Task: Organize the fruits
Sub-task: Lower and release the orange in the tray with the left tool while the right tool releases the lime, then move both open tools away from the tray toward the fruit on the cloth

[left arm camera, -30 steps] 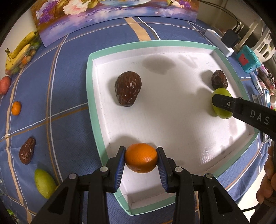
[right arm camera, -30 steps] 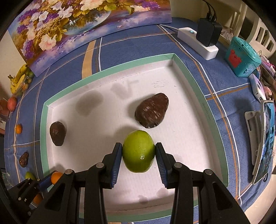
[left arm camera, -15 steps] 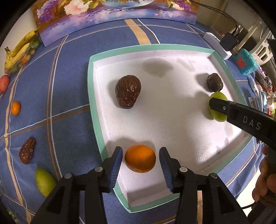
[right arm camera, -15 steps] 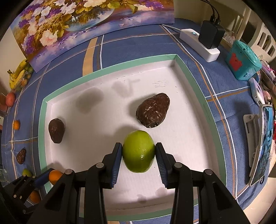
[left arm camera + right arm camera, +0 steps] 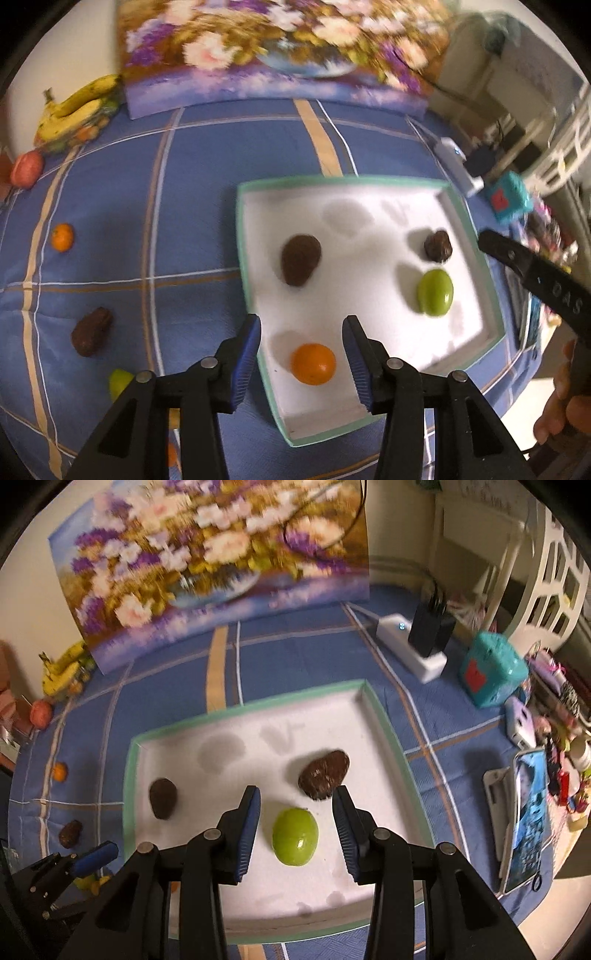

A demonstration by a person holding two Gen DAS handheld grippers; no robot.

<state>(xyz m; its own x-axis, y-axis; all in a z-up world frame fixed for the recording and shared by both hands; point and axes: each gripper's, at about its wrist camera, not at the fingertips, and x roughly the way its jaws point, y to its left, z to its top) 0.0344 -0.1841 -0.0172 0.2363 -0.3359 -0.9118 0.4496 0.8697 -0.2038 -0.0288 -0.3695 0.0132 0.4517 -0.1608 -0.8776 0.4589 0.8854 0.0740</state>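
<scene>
L gripper (image 5: 301, 360) wide open, nothing held, above orange (image 5: 313, 363) in tray (image 5: 467, 225) near corner. R gripper (image 5: 295, 829) wide open, empty, over green fruit (image 5: 295, 837) mid-tray.

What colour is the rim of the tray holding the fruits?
Mint green rim around a white inside, clearest in the right wrist view.

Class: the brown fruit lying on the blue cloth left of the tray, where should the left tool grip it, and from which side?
Grip the brown fruit across its narrow middle, coming from above. It lies flat and elongated, tilted on the cloth, so turn the open left tool until its fingers straddle the short axis.
</scene>
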